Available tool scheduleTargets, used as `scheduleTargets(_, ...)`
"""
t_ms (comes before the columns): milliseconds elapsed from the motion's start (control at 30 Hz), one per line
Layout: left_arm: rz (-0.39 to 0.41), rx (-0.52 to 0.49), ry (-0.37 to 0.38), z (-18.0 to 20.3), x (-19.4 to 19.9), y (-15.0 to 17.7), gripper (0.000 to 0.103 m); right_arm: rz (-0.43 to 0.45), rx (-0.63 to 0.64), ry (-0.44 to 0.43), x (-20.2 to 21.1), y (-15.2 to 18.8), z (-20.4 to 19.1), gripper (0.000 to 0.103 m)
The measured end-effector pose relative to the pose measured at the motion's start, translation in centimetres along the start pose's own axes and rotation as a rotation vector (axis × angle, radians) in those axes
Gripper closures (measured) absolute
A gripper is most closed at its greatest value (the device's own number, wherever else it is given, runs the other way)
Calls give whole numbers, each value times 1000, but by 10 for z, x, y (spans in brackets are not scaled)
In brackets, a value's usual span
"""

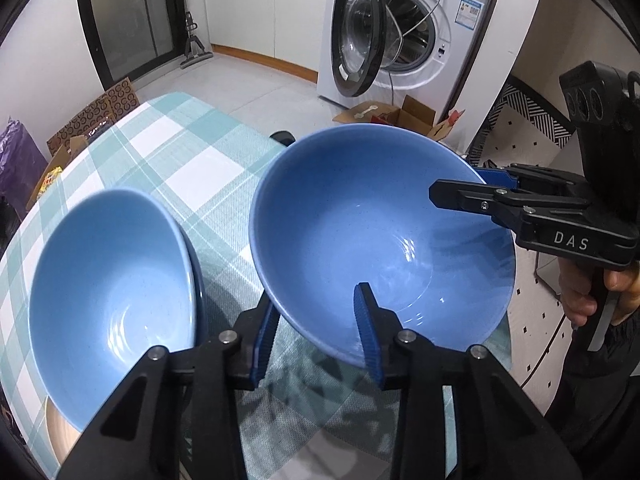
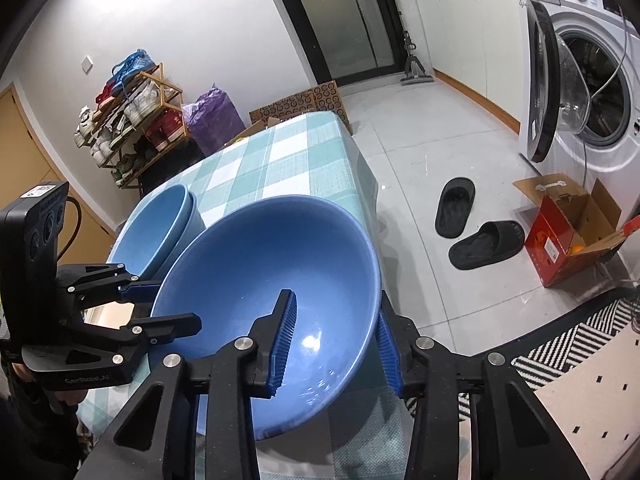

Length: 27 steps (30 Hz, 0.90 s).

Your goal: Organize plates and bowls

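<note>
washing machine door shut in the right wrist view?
No: the round glass door of the white front-loading washing machine stands swung open, leaving the drum exposed.

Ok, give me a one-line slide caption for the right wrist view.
Both tools, right and left, clamp the rim of a tilted blue bowl beside stacked bowls on a checked tablecloth.

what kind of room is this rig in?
Likely a home laundry or utility area used as a work spot: a front-loading washing machine with its door open, a shoe rack by the wall, slippers on the tiled floor.
</note>
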<state>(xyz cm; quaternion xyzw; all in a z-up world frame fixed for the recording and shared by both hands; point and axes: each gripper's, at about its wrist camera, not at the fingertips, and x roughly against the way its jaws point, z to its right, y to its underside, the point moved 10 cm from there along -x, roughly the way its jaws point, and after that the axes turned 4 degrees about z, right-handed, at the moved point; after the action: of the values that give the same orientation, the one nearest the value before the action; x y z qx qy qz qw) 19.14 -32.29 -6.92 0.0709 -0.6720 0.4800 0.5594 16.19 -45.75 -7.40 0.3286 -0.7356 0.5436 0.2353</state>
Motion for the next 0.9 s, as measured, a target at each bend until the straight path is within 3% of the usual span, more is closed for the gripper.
scheduleTargets(900, 111, 22, -36, -7, 18, -38, 66, 124, -81, 26, 29, -27, 4, 63)
